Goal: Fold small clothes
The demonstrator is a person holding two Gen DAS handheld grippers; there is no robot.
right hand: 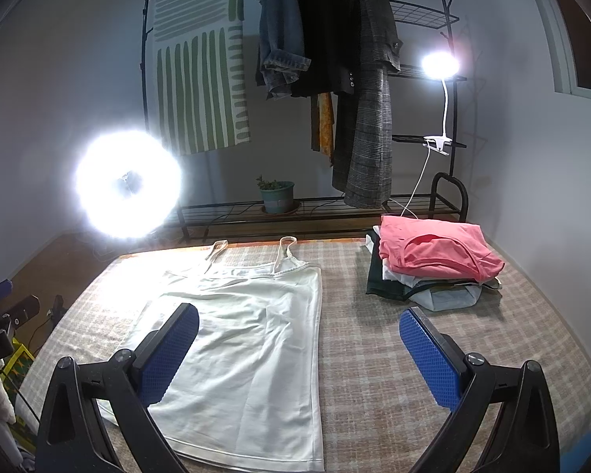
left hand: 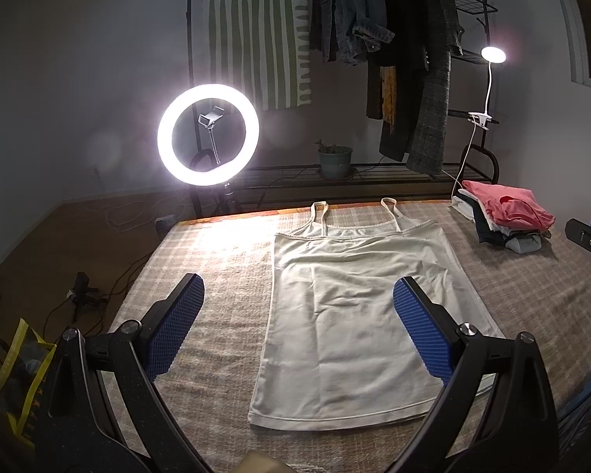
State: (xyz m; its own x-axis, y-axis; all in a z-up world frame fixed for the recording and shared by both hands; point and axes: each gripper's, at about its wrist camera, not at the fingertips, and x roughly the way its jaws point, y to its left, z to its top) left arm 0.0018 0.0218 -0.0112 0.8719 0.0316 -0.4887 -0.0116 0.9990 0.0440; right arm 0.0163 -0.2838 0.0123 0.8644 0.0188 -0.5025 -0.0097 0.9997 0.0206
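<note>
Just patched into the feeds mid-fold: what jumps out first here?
The glaring ring light at the far left edge of the bed dominates both views. Next comes the white camisole, spread flat on the checked blanket, straps pointing away. A stack of clothes topped by a pink garment sits at the far right, and both claws, left and right, hang open above the bed, holding nothing.

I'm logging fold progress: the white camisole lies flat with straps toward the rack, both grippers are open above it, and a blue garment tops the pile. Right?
Not quite: the garment topping the pile is pink, not blue, as the right wrist view shows. The rest holds: the white camisole lies flat with its straps toward the rack, and the left gripper and right gripper are open above it.
</note>
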